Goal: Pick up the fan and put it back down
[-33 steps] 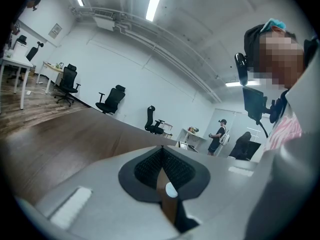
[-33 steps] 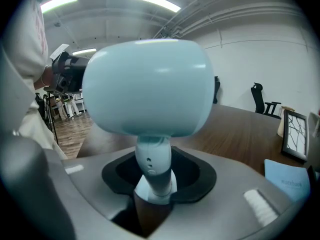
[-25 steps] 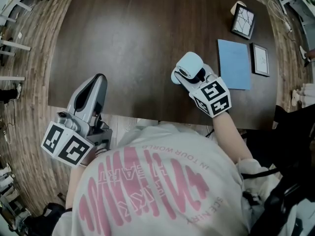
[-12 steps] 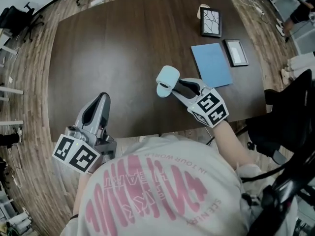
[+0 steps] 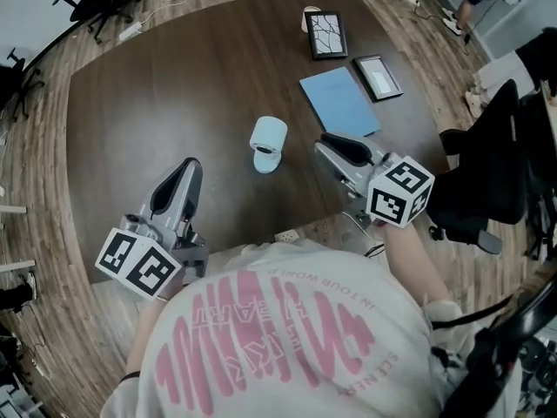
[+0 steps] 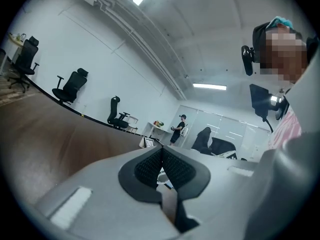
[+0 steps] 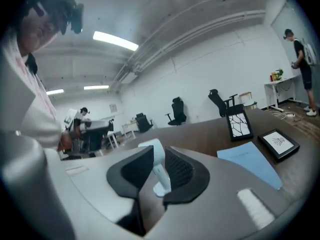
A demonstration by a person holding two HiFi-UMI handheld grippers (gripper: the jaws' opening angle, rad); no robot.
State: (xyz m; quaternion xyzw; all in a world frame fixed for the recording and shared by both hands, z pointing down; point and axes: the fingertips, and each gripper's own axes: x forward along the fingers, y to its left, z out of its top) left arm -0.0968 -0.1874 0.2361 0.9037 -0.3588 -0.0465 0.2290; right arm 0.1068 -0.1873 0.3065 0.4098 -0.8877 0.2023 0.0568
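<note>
Nearest, past a white T-shirt (image 5: 287, 320) whose pink print partly reads "WORLD", the left gripper (image 5: 186, 171) points level with its jaws pressed together on nothing, the right gripper's (image 5: 335, 144) narrow jaws have just been closing empty, and beyond them the pale blue fan (image 5: 268, 138) stands upright, long axis vertical, on the dark brown wooden table (image 5: 174, 85).

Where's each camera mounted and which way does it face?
Head view: on the person's head, looking steeply down at the table; shows shirt, left gripper, right gripper.
Left gripper view: rides that gripper, looks across the table; own jaws shut.
Right gripper view: rides that gripper, faces the fan; jaws have just been closing, nothing between them.
Shared: head and right gripper views both show the fan.
</note>
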